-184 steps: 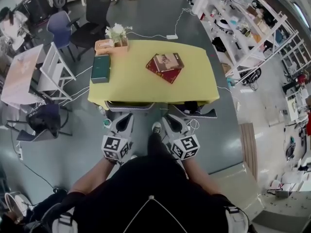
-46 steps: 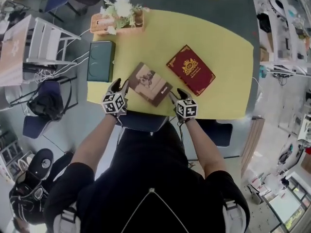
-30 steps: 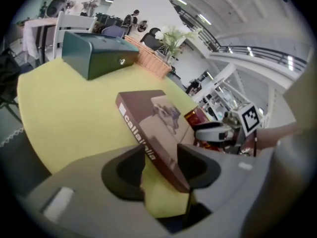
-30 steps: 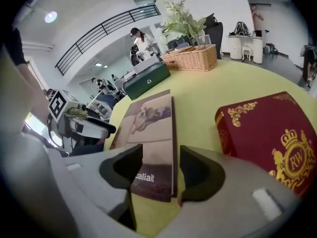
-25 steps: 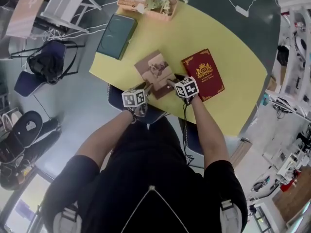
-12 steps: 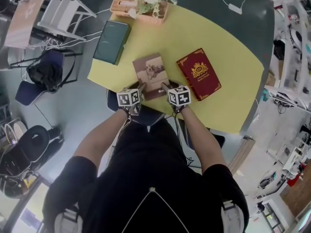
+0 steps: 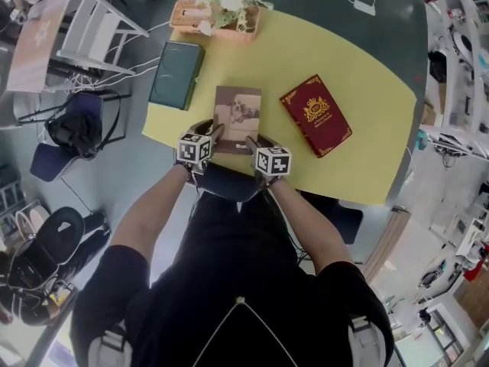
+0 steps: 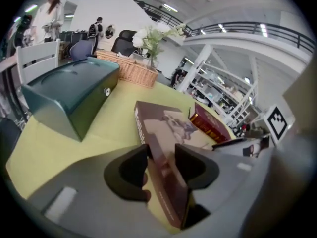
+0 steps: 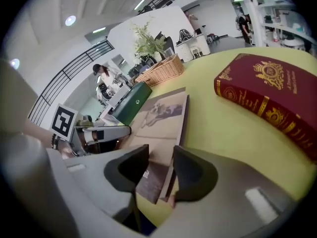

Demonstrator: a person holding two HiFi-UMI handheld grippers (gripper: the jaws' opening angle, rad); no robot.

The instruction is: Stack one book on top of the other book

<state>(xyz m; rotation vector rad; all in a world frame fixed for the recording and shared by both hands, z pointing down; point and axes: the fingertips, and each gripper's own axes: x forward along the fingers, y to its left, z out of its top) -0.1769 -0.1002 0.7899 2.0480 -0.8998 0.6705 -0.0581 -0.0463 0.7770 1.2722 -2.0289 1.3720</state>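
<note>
Yellow and rounded, the tabletop (image 7: 367,67) fills the middle of the head view, with grey floor and chairs around it. At its near edge a flat brown book with a pale picture on its cover (image 7: 237,117) lies between the two tools. The left gripper (image 7: 208,132) is clamped on the near left corner, and in its own view the jaws pinch the spine side of the cover (image 8: 168,128). The right gripper (image 7: 254,142) is clamped on the near right corner, which its own view shows wedged between the pads. Both pairs of jaws have just been closing, each with that book between them.

A thick dark red book with gold ornament (image 7: 315,115) lies flat on the table, beyond and to the right of the right gripper and apart from the brown book.

The step in hand looks like the pick-up, with both corners gripped and the brown book not yet on its target. The next move calls for raising it level on both sides, carrying it rightward over the red book, and lowering it square before the jaws let go.

Counted: two books, two grippers, one dark green hard case (image 7: 176,75) beyond the left gripper, and one wicker basket of white flowers (image 7: 218,10) farther off.
</note>
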